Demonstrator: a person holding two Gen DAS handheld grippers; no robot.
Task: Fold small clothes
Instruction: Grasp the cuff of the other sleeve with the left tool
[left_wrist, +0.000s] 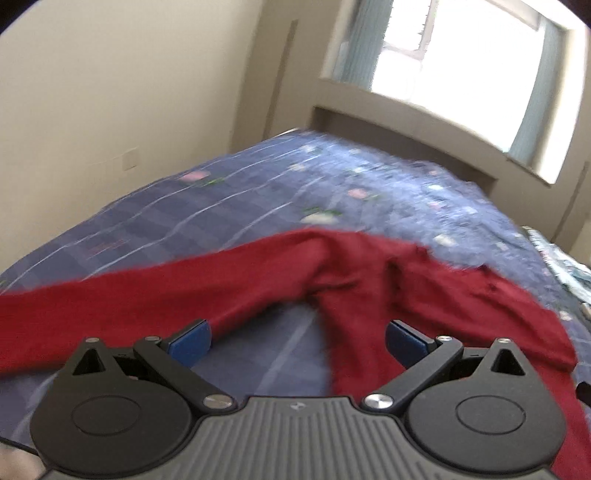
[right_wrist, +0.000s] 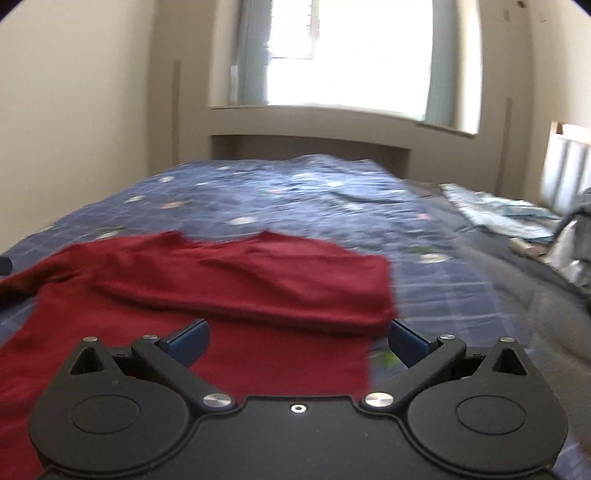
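A dark red long-sleeved knit top (right_wrist: 207, 280) lies spread on the blue checked floral bedspread (right_wrist: 295, 192), one sleeve folded across its body. The left gripper (left_wrist: 297, 341) and right gripper (right_wrist: 297, 339) hover above it, jaws spread wide, pinching nothing. Crumpled pale cloths (right_wrist: 498, 218) lie at three o'clock; a bright curtained window (right_wrist: 332, 55) stands at twelve.

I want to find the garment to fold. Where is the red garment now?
The red garment lies spread on the blue bedspread, just ahead of both open grippers, in both wrist views.
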